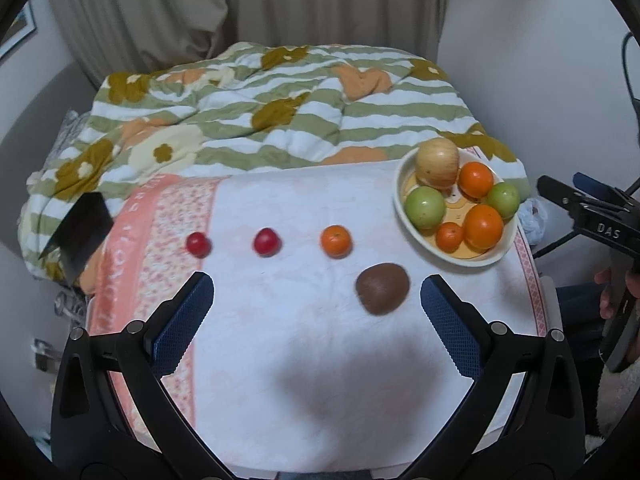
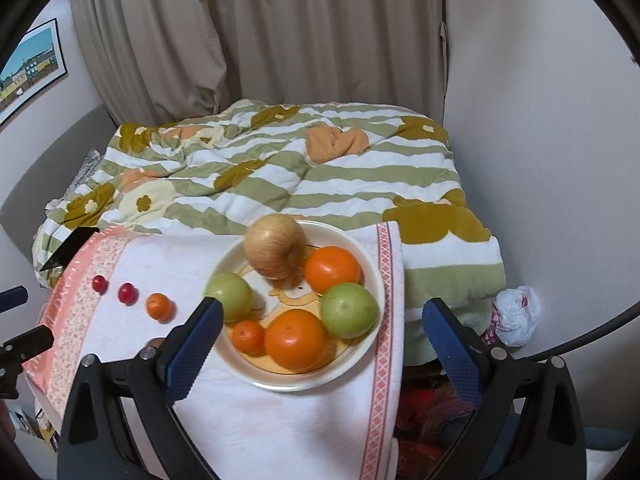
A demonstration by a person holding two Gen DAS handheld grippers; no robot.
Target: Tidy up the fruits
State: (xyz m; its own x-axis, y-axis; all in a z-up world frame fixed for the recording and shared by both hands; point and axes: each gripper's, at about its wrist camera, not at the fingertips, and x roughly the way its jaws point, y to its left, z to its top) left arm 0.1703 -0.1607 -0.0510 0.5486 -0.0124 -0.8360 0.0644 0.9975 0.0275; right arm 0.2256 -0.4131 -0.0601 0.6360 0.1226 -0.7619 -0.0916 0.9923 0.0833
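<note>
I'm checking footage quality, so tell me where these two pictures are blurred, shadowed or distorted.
Left wrist view: the kiwi and red fruits smear with motion blur, and a soft shadow lies on the towel. Right wrist view: sharper fruit, but fisheye bends the curtain and walls.

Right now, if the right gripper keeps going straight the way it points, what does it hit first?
Probably the fruit in the bowl: the open right gripper frames the big orange and a green fruit. Depth is unclear.

Glossy ceramic bowl (image 2: 372,280) on a matt cloth towel (image 1: 300,360) — fuzzy-skinned kiwi (image 1: 383,288).
</note>
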